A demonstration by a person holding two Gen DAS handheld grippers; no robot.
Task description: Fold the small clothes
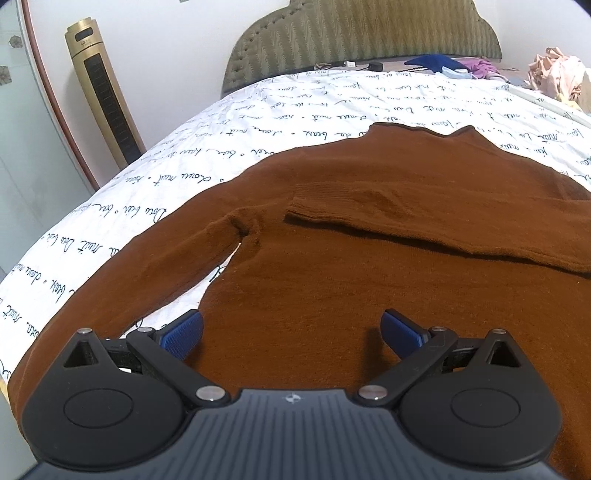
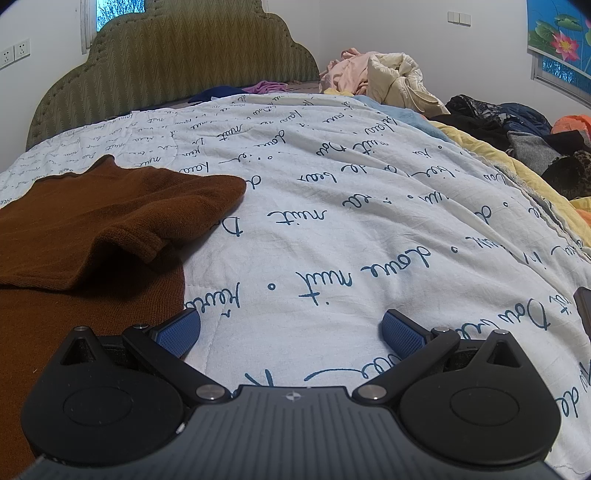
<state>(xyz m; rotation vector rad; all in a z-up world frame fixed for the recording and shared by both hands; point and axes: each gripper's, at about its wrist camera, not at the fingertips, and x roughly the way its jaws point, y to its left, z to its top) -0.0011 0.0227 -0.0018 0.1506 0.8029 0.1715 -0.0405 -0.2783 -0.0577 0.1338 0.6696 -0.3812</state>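
Light level: even, soft indoor light in both views; white quilt (image 2: 369, 229) rendered bright w/o blown-out areas.
Source: daylight seen through window (image 2: 110, 11) at top of right wrist view; no lamp visible.
Shadows: soft, short; a dark patch is cast under the folded sleeve (image 1: 424, 221) of the brown sweater (image 1: 332, 288); faint shadows noted by the blue finger pads (image 1: 400, 332).
Glare: small highlights on metal pivot screws only.
Distortion: strong fisheye; headboard (image 1: 362, 33) and quilt edges bent, dark vignette at corners.
Focus: centre sharp, script on quilt legible; far clothes pile (image 2: 391, 77) softer, edges smeared.
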